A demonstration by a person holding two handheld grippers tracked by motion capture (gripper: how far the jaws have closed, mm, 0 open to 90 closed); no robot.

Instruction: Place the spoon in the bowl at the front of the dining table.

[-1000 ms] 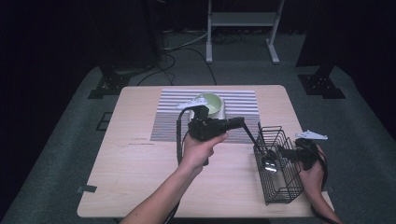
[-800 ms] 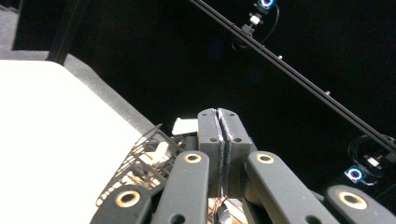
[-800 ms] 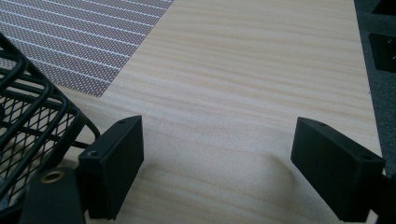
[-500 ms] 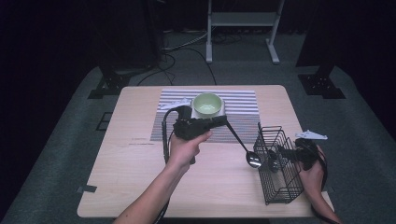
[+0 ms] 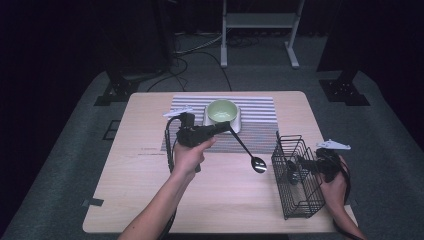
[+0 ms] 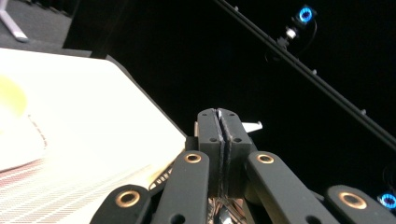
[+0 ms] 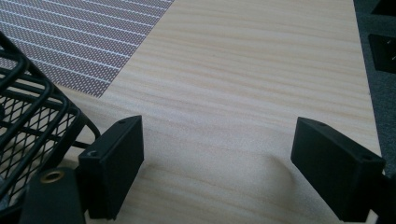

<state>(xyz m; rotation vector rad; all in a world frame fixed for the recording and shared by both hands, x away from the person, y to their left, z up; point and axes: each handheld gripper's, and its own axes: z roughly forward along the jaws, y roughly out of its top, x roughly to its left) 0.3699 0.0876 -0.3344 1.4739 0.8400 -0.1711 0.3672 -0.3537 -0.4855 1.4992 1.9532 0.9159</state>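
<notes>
Carrying a spoon (image 5: pixel 248 152) clenched in your left gripper (image 5: pixel 227 127), aim its bowl toward the green bowl (image 5: pixel 222 111); your right gripper (image 7: pixel 219 172) rests released beside the wire basket (image 5: pixel 295 175).

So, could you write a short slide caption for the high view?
Left gripper holds a spoon above the table; right gripper beside wire basket.

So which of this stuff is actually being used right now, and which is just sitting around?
In use:
- left gripper, shut on the spoon
- right gripper, open beside the wire basket
- green bowl, probably
- striped mat, probably

Just around:
- white stand behind the table
- floor cables
</notes>
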